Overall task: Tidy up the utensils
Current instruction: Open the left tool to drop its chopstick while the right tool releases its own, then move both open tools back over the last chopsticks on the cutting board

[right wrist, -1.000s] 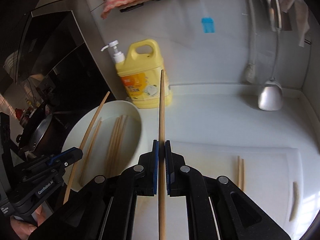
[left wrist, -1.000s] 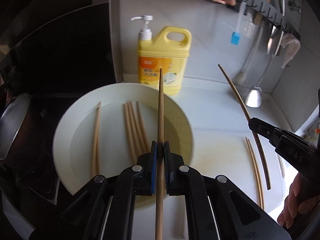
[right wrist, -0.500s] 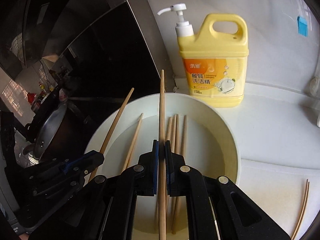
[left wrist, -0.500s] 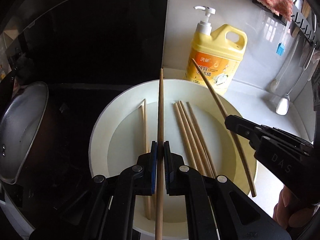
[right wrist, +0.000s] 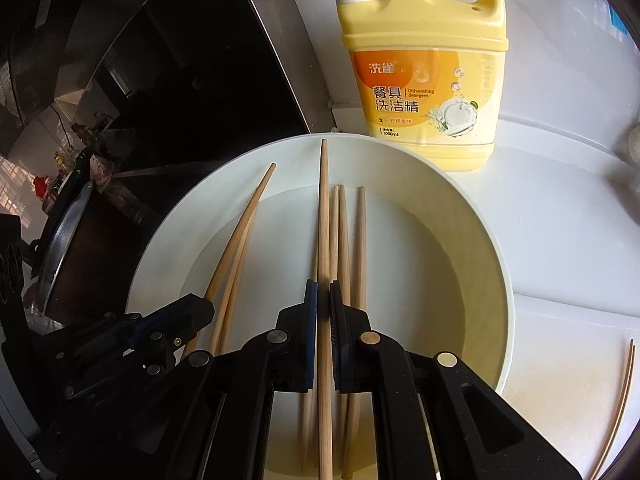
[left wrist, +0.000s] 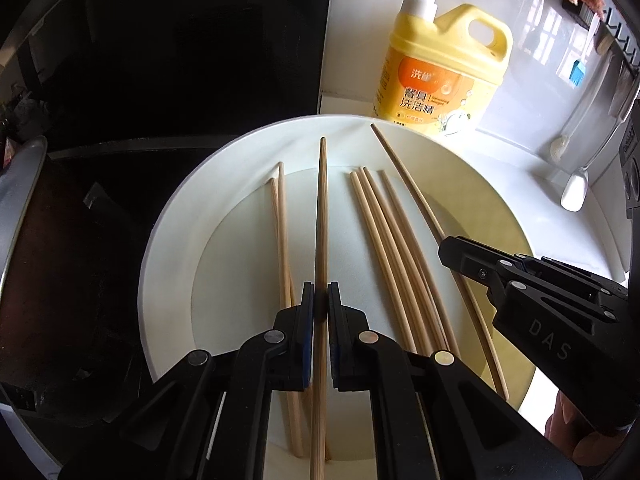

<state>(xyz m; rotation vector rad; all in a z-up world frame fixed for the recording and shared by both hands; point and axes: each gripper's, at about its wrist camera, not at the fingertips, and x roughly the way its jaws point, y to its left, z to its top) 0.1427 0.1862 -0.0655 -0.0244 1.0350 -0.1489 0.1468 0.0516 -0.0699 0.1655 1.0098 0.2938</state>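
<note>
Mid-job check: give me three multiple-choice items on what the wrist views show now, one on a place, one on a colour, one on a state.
1. Where do the loose chopsticks lie?
A. in the white dish
B. on the stove
C. on the hanging rack

2. What colour is the detergent bottle?
A. blue
B. yellow
C. green

3. How is the left gripper?
A. wide open and empty
B. shut on a chopstick
C. shut on the bottle's pump

Answers:
1 A: they rest on the floor of the white dish, in both views.
2 B: its body and handle are yellow, with an orange label.
3 B: its jaws pinch the held chopstick; the right gripper likewise pinches another chopstick above the dish.
</note>
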